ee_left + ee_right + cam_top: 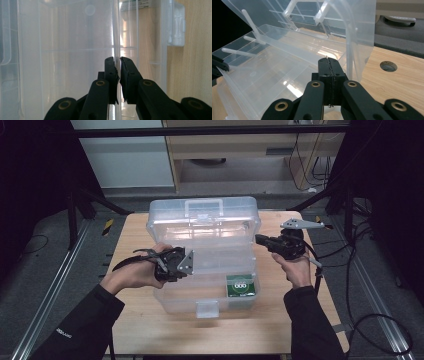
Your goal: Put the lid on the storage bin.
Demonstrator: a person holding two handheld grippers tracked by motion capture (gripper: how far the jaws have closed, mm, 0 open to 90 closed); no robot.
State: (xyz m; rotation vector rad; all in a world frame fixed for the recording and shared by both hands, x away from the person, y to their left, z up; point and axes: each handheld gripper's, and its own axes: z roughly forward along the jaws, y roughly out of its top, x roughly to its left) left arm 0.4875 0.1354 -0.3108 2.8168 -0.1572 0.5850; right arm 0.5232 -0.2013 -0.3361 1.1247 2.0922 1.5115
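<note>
A clear plastic toolbox [172, 296] stands open on the wooden table, its lid [202, 222] tilted up at the back. A green card [241, 286] lies in its front right corner. My left gripper [186, 268] reaches in from the left. In the left gripper view it [118, 60] is shut on the box's thin clear wall [116, 30]. My right gripper [259, 239] sits at the lid's right end. In the right gripper view it [328, 60] is shut, pads together with nothing between them, just in front of the lid's edge [352, 45].
The box has a white front latch [207, 308] and a handle [204, 208] on the lid. The table [145, 320] has a round hole [388, 66] near the right gripper. Cables [370, 320] trail on the floor at the right, and dark frame legs stand at both back corners.
</note>
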